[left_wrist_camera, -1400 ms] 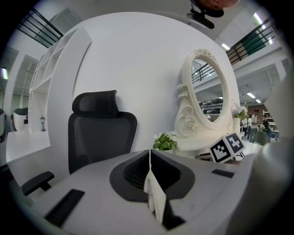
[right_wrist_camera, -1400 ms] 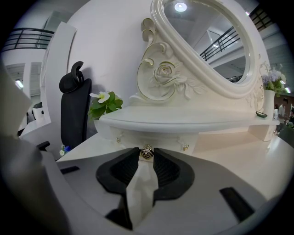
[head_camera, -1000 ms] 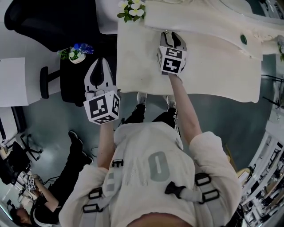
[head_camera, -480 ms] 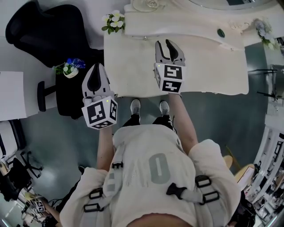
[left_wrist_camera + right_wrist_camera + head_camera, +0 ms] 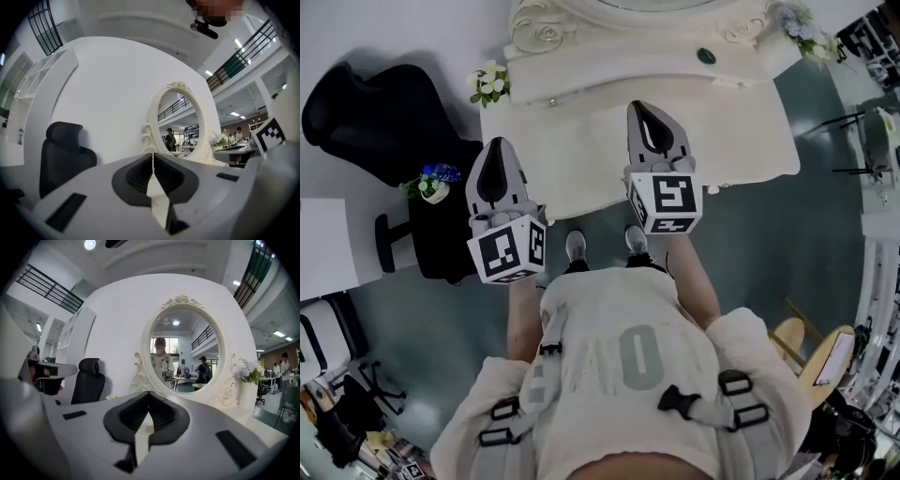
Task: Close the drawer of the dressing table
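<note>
The cream dressing table (image 5: 741,141) stands in front of me with its oval mirror (image 5: 180,348) at the back. From above, its drawer front is hidden under the tabletop's near edge. My right gripper (image 5: 649,106) hovers level above the tabletop, jaws shut on nothing; in its own view the right gripper (image 5: 148,393) points at the mirror. My left gripper (image 5: 498,145) is shut and empty too, held off the table's left front corner. In its own view the left gripper (image 5: 153,154) faces the mirror (image 5: 178,122) and the white wall.
A black office chair (image 5: 375,112) stands left of the table, with a low black stand carrying a blue flower pot (image 5: 431,183) in front of it. White flowers (image 5: 490,82) sit on the table's left back corner, a vase of flowers (image 5: 248,380) at its right. My feet (image 5: 577,246) are by the table's edge.
Both grippers have risen and drawn back from the table, so they look larger in the head view. The right jaws, slightly apart before, have come together. The table has slid up the picture.
</note>
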`<state>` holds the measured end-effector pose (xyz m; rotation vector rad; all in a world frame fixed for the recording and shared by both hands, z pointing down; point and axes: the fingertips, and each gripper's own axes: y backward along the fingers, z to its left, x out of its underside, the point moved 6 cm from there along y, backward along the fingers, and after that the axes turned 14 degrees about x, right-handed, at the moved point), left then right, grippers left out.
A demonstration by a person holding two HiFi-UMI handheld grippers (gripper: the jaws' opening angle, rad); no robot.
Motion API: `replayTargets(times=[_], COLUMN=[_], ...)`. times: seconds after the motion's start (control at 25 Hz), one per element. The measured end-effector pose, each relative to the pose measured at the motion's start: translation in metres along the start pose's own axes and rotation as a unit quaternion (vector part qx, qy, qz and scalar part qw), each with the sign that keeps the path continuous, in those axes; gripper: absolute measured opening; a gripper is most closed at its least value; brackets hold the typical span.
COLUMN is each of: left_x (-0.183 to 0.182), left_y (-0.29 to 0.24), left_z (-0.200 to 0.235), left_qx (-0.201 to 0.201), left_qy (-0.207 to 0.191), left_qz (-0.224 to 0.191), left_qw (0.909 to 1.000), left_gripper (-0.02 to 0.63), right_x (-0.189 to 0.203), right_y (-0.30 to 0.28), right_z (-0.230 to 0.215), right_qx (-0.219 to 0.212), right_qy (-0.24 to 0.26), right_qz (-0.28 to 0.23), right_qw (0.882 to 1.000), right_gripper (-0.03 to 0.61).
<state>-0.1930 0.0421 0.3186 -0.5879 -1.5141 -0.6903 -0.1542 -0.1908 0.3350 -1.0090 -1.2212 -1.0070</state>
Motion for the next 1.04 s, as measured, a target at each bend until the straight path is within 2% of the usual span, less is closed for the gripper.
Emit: replayTargets(times=[0.2,0.36,1.04], left_x=[-0.005,-0.012,-0.020], left_y=[-0.017,-0.024,-0.020], left_z=[-0.040,-0.055,-0.049], left_qx=[0.042,0.059,0.038], left_qy=[-0.007,-0.012,-0.017], left_qz=[0.006,0.001,-0.003], left_qw=[0.9991,0.9982,0.9991], left_gripper=[0.020,0.020,0.020], right_x=[-0.005,-0.007,-0.014], right_y=[0.023,0.032,0.036], right_z=[-0.027,-0.036,-0.036], right_qx=[0.019,0.021,0.006], right_qy=[-0.011,-0.020,-0.013], right_qz=[-0.009,-0.012,-0.018], right_qw=[1.000,1.000,1.000], right_gripper=[0.006,0.006,0.006])
